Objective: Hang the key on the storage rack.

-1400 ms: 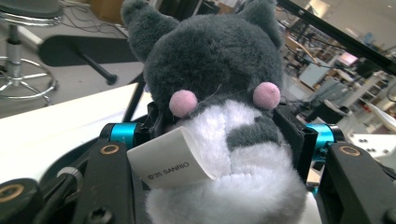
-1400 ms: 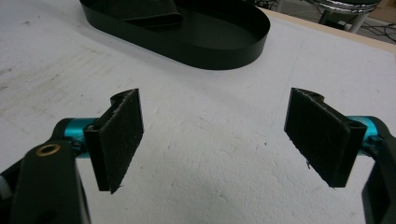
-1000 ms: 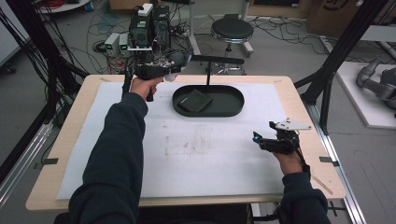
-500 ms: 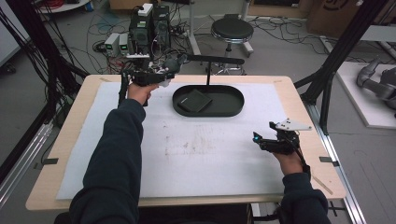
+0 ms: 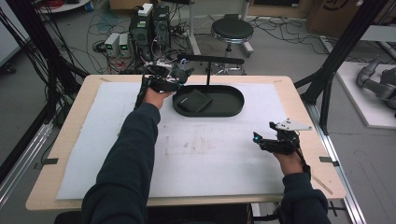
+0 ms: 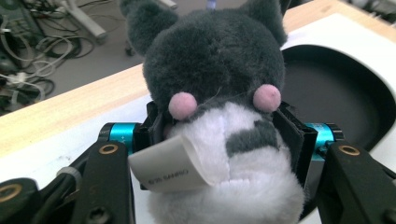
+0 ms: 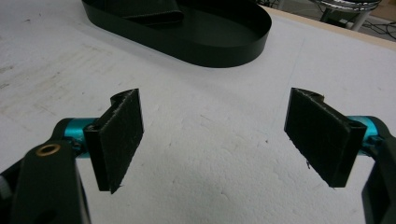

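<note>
**Carrying a plush toward the tray**

Holding a grey-and-white plush (image 6: 219, 112) in the left gripper (image 5: 180, 77), pads (image 6: 293, 140) pinched against its sides just below the pink cheeks, ears up toward 12 o'clock in the left gripper view. Squeezed at the narrow part under the head, probably because the soft body gives there and the pads can bite without slipping. Curling out beside the left pad at about 8 o'clock, a white label (image 6: 168, 165), loose and not trapped as far as can be told.

Seen from the high view, plush and left gripper at the table's far edge, around 11 o'clock from the table's middle, just beside the left end of the oval tray (image 5: 233, 108). Lifted clear of the white mat (image 5: 210, 154), seemingly, though contact with the tray rim cannot be ruled out. Inside the tray, a dark folded item (image 5: 194, 100) lying at its left half, so any drop likely wants the bare right half or a spot on top.

Resting low at about 4 o'clock, near the mat's right edge, the right gripper (image 5: 261, 140), jaws spread wide, nothing between the pads (image 7: 122, 135), mat showing through the gap. Parked well apart from the tray, likely to keep out of the left arm's way, and aimed toward the tray (image 7: 224, 46) at its own 12 o'clock
</note>
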The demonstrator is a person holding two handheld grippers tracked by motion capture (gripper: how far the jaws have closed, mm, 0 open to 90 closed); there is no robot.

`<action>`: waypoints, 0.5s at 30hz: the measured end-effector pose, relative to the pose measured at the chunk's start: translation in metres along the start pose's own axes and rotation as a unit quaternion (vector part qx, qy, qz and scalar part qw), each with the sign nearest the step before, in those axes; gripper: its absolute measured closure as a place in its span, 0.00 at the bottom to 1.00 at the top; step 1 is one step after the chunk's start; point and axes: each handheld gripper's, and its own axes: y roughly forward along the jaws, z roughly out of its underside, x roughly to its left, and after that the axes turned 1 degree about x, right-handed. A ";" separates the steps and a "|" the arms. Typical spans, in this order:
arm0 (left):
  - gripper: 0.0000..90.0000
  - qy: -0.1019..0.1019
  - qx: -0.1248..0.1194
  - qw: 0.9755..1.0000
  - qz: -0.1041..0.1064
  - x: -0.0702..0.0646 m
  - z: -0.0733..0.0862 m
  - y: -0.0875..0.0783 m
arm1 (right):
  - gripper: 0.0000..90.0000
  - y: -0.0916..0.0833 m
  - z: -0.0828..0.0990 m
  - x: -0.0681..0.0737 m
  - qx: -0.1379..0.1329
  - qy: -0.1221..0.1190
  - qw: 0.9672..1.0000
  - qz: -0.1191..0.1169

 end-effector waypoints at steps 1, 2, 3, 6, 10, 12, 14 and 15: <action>0.49 -0.002 0.006 1.000 -0.007 -0.001 0.000 0.003 | 0.22 0.000 0.000 0.000 -0.001 0.000 1.000 0.000; 0.48 -0.006 0.013 1.000 -0.013 -0.001 0.001 0.006 | 0.22 0.000 0.000 0.000 -0.001 0.002 1.000 0.001; 0.47 -0.011 0.023 1.000 -0.015 0.000 0.002 0.009 | 0.22 0.000 0.000 0.000 -0.001 0.002 1.000 0.000; 0.39 -0.023 0.032 0.999 -0.016 0.001 0.008 0.014 | 0.22 0.000 0.000 0.000 0.000 0.002 1.000 0.000; 0.31 -0.044 0.009 0.999 0.002 0.005 0.017 0.008 | 0.22 0.000 0.000 0.000 0.001 0.003 1.000 0.000; 0.29 -0.047 -0.002 0.999 0.007 0.008 0.021 0.002 | 0.22 0.000 0.000 0.000 0.000 0.003 1.000 0.000; 0.27 -0.056 -0.018 0.998 0.016 0.012 0.029 -0.008 | 0.22 -0.001 0.000 0.000 -0.001 0.004 1.000 -0.001; 0.27 -0.056 -0.024 0.998 0.020 0.014 0.033 -0.013 | 0.22 -0.001 0.000 0.000 -0.001 0.003 1.000 -0.001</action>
